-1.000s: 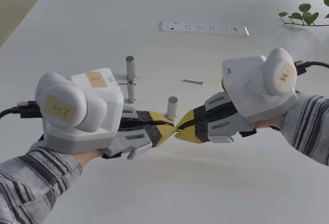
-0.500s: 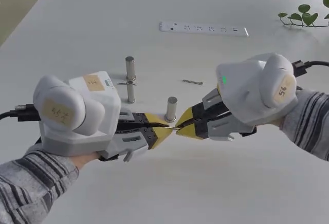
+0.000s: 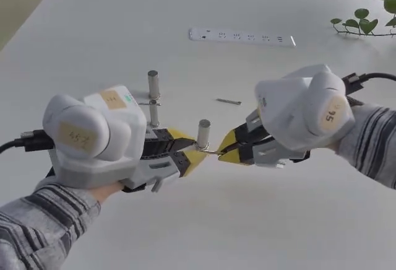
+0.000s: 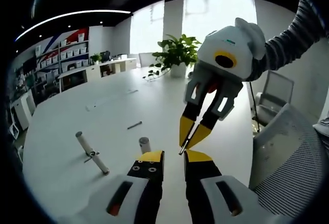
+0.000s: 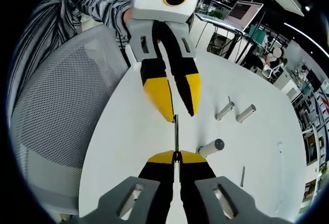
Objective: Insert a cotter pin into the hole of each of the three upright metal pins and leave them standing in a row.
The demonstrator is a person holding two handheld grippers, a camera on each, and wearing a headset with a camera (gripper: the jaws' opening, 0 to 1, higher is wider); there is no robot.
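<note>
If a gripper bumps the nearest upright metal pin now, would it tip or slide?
Probably tip: the nearest pin stands tall and narrow on a small base. Being round, it would likely roll on the smooth table afterwards.

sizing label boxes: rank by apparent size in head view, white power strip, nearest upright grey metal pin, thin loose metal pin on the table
white power strip
nearest upright grey metal pin
thin loose metal pin, far slimmer

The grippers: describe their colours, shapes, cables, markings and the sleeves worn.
The left gripper and right gripper each have a rounded white housing with a tan numbered sticker, black jaws tipped yellow and a black cable behind. The sleeves are grey with dark stripes.
</note>
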